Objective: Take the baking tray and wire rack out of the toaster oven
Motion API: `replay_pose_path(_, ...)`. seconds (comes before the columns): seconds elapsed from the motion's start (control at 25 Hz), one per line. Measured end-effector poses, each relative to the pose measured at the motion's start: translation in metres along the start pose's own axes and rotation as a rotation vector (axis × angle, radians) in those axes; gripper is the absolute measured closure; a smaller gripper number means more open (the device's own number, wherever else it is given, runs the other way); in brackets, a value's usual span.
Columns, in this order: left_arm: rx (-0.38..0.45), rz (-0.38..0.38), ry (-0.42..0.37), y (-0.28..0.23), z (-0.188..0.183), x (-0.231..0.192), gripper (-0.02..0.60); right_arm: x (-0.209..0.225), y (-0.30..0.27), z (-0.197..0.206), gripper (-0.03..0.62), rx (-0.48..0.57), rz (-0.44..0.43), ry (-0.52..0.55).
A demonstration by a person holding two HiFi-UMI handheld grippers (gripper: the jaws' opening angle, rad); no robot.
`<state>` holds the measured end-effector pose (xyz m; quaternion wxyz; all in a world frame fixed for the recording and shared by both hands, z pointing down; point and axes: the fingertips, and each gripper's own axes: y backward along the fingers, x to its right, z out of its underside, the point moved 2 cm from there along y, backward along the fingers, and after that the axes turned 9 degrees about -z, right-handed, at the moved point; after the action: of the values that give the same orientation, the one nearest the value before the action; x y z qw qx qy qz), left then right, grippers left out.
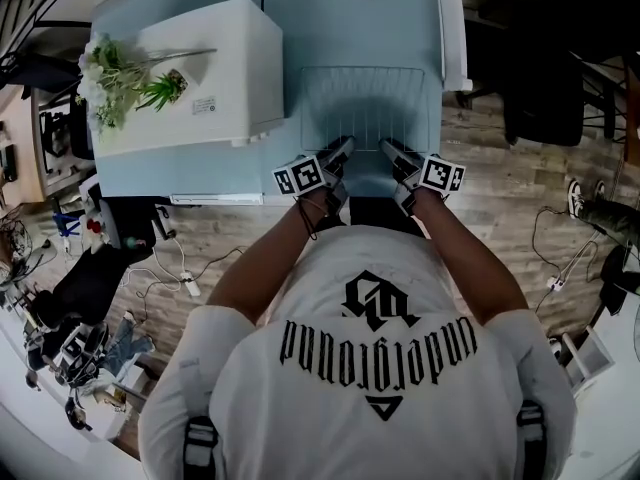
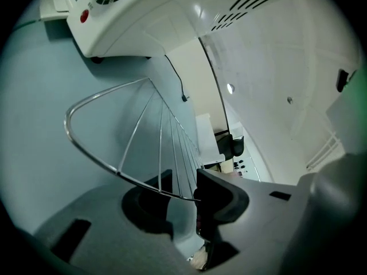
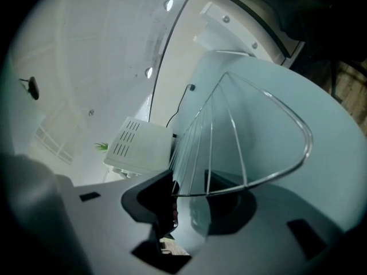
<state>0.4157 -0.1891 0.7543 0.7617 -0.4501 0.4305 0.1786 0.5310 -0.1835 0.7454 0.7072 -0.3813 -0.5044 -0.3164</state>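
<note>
Here the silvery wire rack [image 1: 365, 108] lies flat on the pale-blue table [image 1: 330, 18].

Pale blue table [image 1: 330, 18] bears a white toaster oven [image 1: 190, 78] and wire rack [image 1: 362, 108].

Toaster oven [image 2: 172, 16] (white) cut off by top edge.

Bright even light, soft shadows, fisheye bending, dark vignetted corners
</note>
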Motion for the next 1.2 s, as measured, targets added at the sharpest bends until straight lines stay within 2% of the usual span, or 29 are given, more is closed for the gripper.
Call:
replay_pose_path(0.24,-0.082,-0.01,-0.127,0.003,0.008,0.004,0.38,0.003,0.0,0.013,0.381,-0.14,0.065,0.142)
replay_pose_path(0.44,-0.197,-0.053,-0.229,0.007,0.019,-0.003,0.367,0.002,0.0,0.026,0.36,-0.263,0.121,0.217)
replay_pose_path(0.68,-0.297,-0.129,-0.344,0.016,0.031,-0.011,0.345,0.007,0.0,0.046,0.349,-0.39,0.184,0.276)
replay_pose_path(0.8,-0.323,-0.166,-0.388,0.02,0.036,-0.014,0.341,0.006,0.001,0.052,0.345,-0.42,0.203,0.301)
replay_pose_path(0.96,-0.319,-0.167,-0.386,0.021,0.039,-0.015,0.341,0.004,0.0,0.059,0.344,-0.435,0.213,0.314)
replay_pose_path(1.2,-0.305,-0.174,-0.462,0.031,0.031,-0.009,0.341,-0.002,0.001,0.062,0.344,-0.399,0.223,0.328)
